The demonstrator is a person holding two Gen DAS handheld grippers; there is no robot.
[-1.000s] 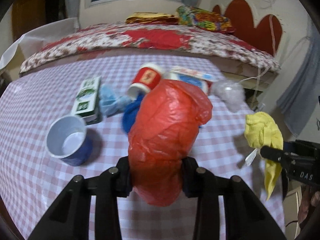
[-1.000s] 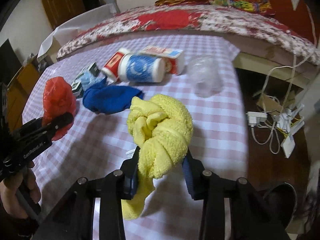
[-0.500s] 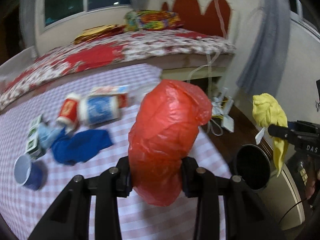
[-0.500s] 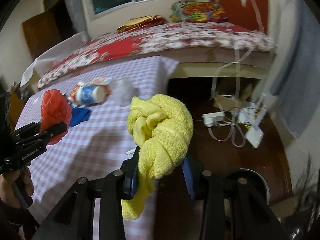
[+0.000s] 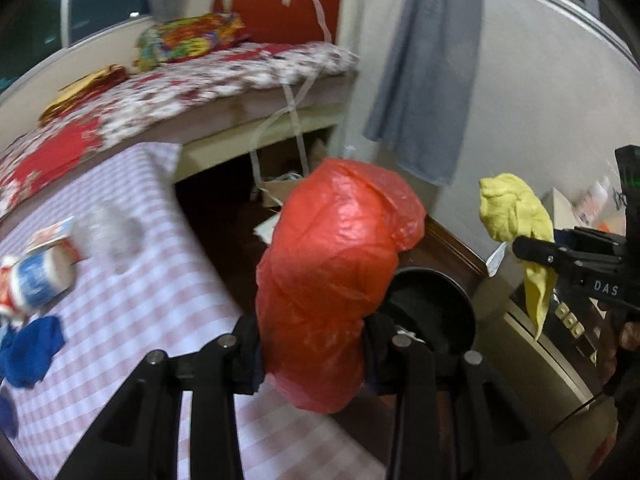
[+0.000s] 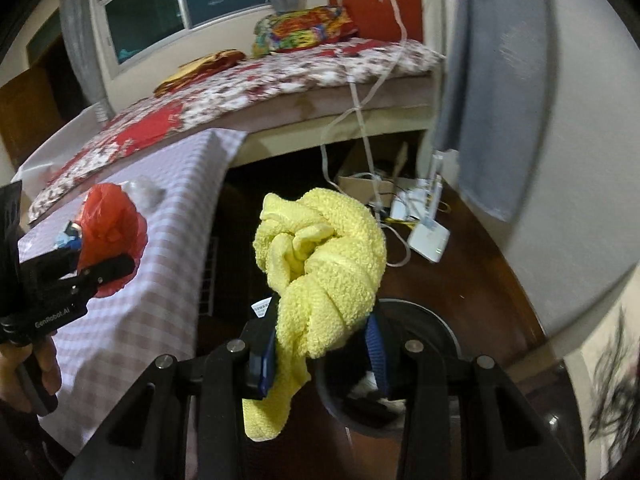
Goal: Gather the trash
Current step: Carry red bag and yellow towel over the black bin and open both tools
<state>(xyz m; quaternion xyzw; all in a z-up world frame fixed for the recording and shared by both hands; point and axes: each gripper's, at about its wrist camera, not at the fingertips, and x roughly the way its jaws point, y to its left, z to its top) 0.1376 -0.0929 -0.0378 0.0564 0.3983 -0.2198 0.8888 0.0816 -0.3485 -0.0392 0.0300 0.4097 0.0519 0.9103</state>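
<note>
left gripper, lower centre of its frame, pinches a red plastic bag in front of a black bin. right gripper, lower centre, clamps a yellow cloth above the bin. checked table at left.

Dim warm indoor light, dark night window at upper left reflecting a ceiling lamp, heavy fisheye bending and black vignette at corners, motion blur on bed, curtain and tabletop litter at left, glossy sheen on red bag
</note>
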